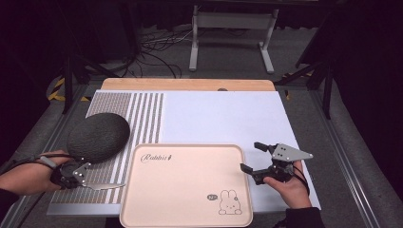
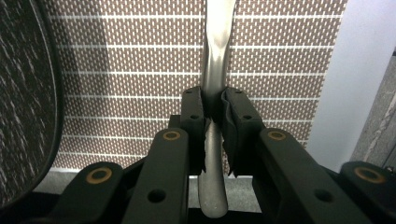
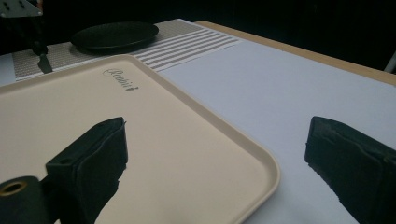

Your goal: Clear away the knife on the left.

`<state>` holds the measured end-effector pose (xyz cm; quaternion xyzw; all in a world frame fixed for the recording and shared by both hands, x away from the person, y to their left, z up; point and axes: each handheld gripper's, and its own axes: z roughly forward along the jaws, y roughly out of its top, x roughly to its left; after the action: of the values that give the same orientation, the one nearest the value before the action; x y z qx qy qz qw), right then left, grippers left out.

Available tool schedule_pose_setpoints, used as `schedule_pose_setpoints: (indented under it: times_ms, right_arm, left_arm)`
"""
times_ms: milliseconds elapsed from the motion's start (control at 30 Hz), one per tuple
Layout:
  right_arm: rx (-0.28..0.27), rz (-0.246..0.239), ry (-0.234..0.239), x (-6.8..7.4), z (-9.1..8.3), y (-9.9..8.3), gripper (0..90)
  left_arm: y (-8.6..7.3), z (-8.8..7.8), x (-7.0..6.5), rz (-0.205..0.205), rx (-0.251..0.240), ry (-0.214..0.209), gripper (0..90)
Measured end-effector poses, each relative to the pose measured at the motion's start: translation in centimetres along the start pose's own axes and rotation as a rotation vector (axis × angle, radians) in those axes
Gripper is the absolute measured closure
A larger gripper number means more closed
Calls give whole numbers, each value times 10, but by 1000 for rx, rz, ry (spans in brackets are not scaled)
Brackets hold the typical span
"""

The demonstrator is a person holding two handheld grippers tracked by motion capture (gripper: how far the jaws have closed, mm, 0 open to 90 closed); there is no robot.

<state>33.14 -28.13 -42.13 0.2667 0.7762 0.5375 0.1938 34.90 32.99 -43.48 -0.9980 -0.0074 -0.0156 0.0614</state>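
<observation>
High view looks down and forward over the table; both gripper views sit low and close, sharing the tray (image 1: 185, 185) (image 3: 187, 140) and mat (image 1: 128, 118) (image 2: 140, 70).

Black claw (image 2: 214, 122) arms with brass-ringed screws, dark sleeves.

Recording studio or lab set-up, not a home. Evidence: black curtained surroundings, loose cables (image 1: 159, 57) on grey carpet, a white metal stand (image 1: 233, 35), hazard-striped tape (image 1: 57, 89), and a staged surface (image 1: 228, 114) with metal rails (image 1: 349, 166) beside it.
</observation>
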Motion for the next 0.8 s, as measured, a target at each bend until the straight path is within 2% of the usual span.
schedule_pose_setpoints:
  times_ms: [67,100,133,167,300,433,467,533,567,600,633,667,767,800]
  right_arm:
    - [6,3,-2,-1,0,0,71]
    - [6,5,-3,-1,0,0,71]
    - [6,4,-2,-1,0,0,73]
    - [6,2,-1,0,0,0,74]
    - [10,1,1,0,0,0,74]
    - [12,-1,1,0,0,0,74]
    - [11,-1,2,0,0,0,73]
    - [10,-1,1,0,0,0,74]
    - [10,-1,2,0,0,0,74]
    - [13,-1,1,0,0,0,74]
    - [13,-1,1,0,0,0,74]
    - [13,-2,1,0,0,0,74]
    - [18,-4,-2,0,0,0,74]
    - [19,-2,-2,0,0,0,74]
  left_arm:
    - [-1,-1,0,-11,-9,3,797]
    - [-2,-1,-1,-29,-11,-8,797]
    - [-3,-1,-1,-25,-15,-11,798]
    - [-3,-2,-2,-41,-13,-7,798]
    - [-5,-8,-3,-63,-8,-6,799]
    - [-9,-15,-3,-131,-38,-22,799]
    - [-9,-15,-3,-131,-38,-22,799]
    - [-10,-18,-4,-185,-58,-36,799]
    - [-11,-21,-3,-226,-56,-64,799]
    - [-11,-24,-3,-280,-49,-69,799]
    - [-11,-24,-3,-280,-49,-69,799]
    - [-11,-28,-2,-314,-50,-83,799]
    - [-10,-36,-1,-367,-80,-96,799]
    - [-9,-41,0,-386,-97,-80,799]
